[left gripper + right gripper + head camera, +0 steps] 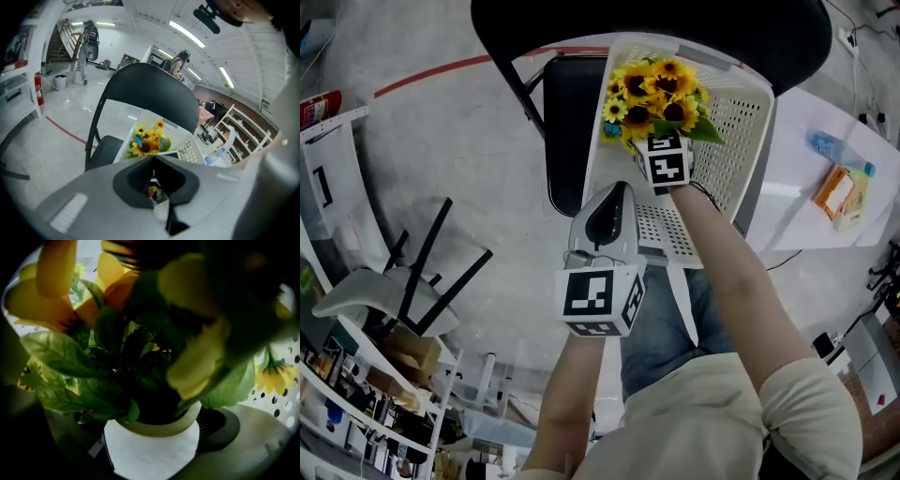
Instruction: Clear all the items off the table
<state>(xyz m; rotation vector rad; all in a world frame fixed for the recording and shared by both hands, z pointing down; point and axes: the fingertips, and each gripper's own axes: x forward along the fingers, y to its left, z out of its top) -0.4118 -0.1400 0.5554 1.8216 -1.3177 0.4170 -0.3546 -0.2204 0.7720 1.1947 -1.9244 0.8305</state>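
- The right claw (152, 439) is clamping the white round pot (151, 456) of yellow artificial sunflowers (656, 94) over the white perforated plastic basket (736, 141).
- The left claw (153, 174) is hovering closed, empty.
- This is likely the depositing step; the next move is calling for an upright release, then the blue-capped plastic bottle (836, 150) on the white surface (802, 202).

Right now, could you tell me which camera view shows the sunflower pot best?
The right gripper view: the white pot fills its lower middle, close up. The head view and left gripper view show only the sunflowers; the pot is hidden.
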